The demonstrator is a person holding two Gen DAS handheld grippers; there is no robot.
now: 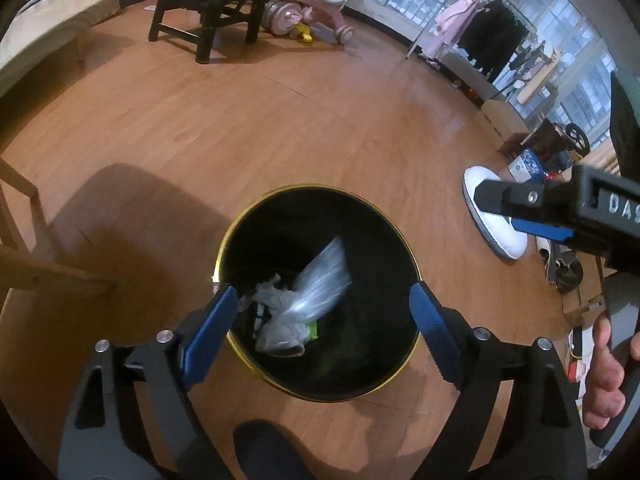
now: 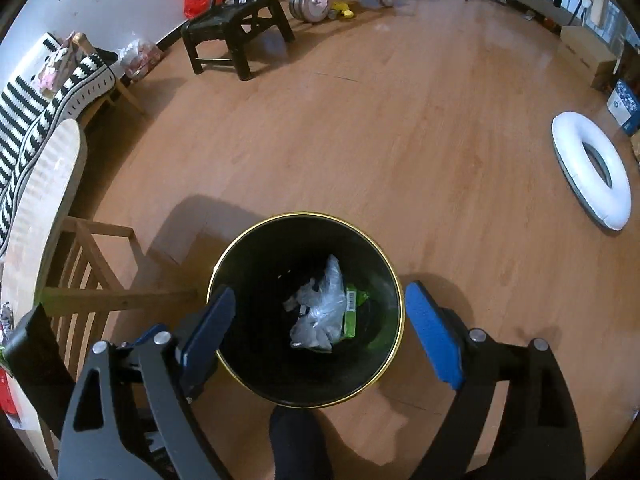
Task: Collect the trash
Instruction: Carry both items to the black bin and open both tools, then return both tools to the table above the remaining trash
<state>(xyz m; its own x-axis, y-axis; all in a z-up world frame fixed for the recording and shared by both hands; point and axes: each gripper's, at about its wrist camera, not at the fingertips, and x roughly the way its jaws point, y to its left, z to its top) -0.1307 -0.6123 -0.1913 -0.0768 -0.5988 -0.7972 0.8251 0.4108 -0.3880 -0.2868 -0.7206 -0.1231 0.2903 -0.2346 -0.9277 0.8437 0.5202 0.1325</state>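
A black trash bin with a gold rim (image 1: 240, 216) (image 2: 224, 258) stands on the wooden floor below both grippers. Inside it lie a clear plastic bag (image 1: 320, 280) (image 2: 326, 304), grey crumpled wrappers (image 1: 276, 328) and a green packet (image 2: 352, 312). My left gripper (image 1: 324, 328) is open and empty, its blue pads spread over the bin's mouth. My right gripper (image 2: 320, 332) is open and empty above the bin too. The right gripper's body also shows at the right edge of the left wrist view (image 1: 560, 208), held by a hand.
A wooden table with legs (image 2: 92, 280) stands left of the bin. A white inflatable ring (image 2: 592, 176) lies on the floor at right. A black stool (image 2: 236, 32), pink toys (image 2: 320, 4), a striped sofa (image 2: 32, 120) and a clothes rack (image 1: 488, 36) stand farther off. A dark-socked foot (image 2: 300, 444) is near the bin.
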